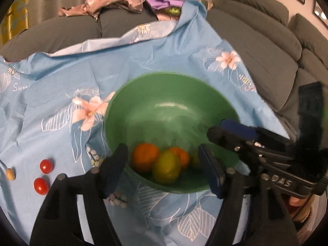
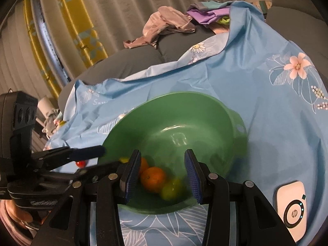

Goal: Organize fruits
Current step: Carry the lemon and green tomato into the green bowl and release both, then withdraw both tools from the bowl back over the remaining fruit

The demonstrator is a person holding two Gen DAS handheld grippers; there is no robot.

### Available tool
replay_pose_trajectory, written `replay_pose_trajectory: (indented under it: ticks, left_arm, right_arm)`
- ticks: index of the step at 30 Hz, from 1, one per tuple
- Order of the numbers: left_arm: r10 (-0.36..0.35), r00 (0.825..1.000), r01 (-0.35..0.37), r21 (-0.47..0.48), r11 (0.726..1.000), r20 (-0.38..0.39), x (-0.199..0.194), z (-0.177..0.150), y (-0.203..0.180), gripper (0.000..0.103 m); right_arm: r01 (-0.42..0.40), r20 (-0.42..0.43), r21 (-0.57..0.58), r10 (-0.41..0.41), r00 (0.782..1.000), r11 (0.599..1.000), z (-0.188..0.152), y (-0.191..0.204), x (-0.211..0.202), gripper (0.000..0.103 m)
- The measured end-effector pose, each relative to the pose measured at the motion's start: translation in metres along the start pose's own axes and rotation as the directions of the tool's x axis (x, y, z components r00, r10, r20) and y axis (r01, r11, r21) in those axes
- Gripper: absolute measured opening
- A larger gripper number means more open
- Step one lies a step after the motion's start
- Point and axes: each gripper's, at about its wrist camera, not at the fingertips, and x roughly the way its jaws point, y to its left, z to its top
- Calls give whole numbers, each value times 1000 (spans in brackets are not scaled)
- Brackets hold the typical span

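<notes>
Left wrist view shows two round oranges [image 1: 145, 156] and a yellow-green fruit [image 1: 167, 169] inside the green plastic bowl [image 1: 164, 86] on the blue floral cloth [image 1: 61, 78], both the left tool [image 1: 164, 168] and right tool [image 2: 163, 171] parted and empty above it.

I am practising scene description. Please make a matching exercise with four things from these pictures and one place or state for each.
Things:
1. orange fruits
2. cherry tomatoes
3. white device
4. left gripper

Places or states:
A. on the blue cloth, outside the bowl
B. open over the bowl, holding nothing
C. inside the green bowl
D. on the cloth beside the right gripper

Pairs: 1-C, 2-A, 3-D, 4-B
</notes>
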Motion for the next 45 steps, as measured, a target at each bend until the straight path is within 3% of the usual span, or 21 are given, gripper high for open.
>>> replay_pose_trajectory:
  ticks: [5,8,12,16,18,22,26,31,35,38,41,45]
  left_arm:
    - [8,991,-3,-40,999,134,-39,-5,9,79]
    - [71,972,-55,-78,995,224,-68,-20,19,91]
    - [174,936,-131,-156,979,307,-103,-48,36,100]
    - [187,920,-109,-233,966,346,-134,-77,56,103]
    - [181,925,-86,-280,956,335,-144,-89,67,103]
    - [241,929,-123,-382,916,280,-159,-112,87,103]
    - [343,898,-199,-443,874,274,-179,-139,101,103]
    - [292,896,-120,-451,884,333,-193,-165,113,103]
    - [293,922,-168,-418,892,253,-187,-169,117,103]
    - [293,942,-201,-423,883,163,-175,-171,123,103]
    - [346,931,-276,-399,874,114,-165,-171,125,103]
    - [356,933,-309,-389,868,53,-151,-171,136,103]
  right_arm:
    - [-36,65,46,32,997,998,4,-7,-10,45]
    - [-98,135,94,85,987,991,7,-14,-20,45]
    - [-157,197,107,134,971,982,10,-10,-27,51]
    - [-235,189,38,224,956,971,11,16,-24,51]
    - [-268,170,-3,265,949,963,9,33,-23,51]
    - [-345,90,-141,359,929,928,3,84,-16,51]
    - [-368,-9,-246,377,926,897,-9,126,-5,51]
    - [-378,-154,-285,347,925,881,-32,161,25,51]
    - [-372,-206,-285,322,924,883,-44,170,41,51]
    - [-377,-232,-288,318,919,880,-49,172,46,51]
    - [-394,-271,-281,321,907,875,-53,175,55,51]
    - [-409,-319,-297,314,894,863,-62,183,66,52]
